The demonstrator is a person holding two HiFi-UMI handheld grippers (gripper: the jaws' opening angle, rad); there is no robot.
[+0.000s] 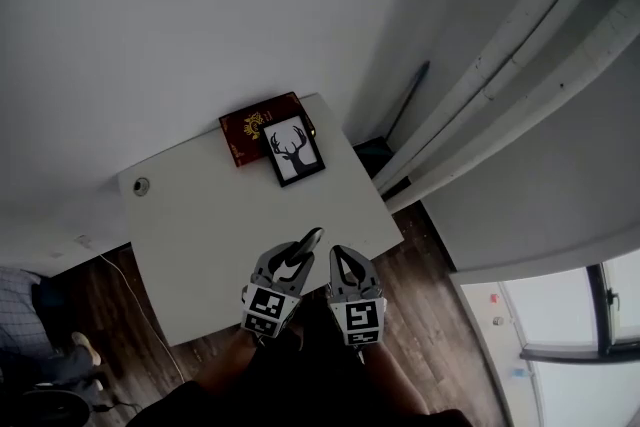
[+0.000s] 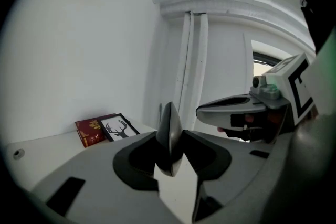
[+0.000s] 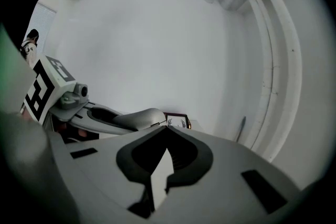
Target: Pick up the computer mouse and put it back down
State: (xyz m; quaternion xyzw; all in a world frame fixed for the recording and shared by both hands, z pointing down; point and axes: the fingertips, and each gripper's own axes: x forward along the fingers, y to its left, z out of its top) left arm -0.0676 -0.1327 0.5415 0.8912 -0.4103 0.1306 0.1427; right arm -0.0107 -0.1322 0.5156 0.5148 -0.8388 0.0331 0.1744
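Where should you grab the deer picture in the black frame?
Probably its near edge, reached across the white table: the black-framed deer picture is thin and flat, its far side overlaps the dark red book, leaving that edge free.

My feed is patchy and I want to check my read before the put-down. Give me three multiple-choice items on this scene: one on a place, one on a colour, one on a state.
1. Where is the computer mouse?
A. Flat on the table by the book
B. Between the left gripper's jaws
C. Between the right gripper's jaws

2. What colour is the book at the table's far end?
A. Dark red
B. Blue
C. Green

3. How do the right gripper's jaws stand?
A. Wide apart
B. Closed on the mouse
C. Together, with nothing between them

Answers:
1 B: the left gripper view shows the computer mouse clamped on edge between its jaws, above the table.
2 A: the book by the framed deer picture has a dark red cover.
3 C: the right gripper view shows its tips meeting with nothing between them.
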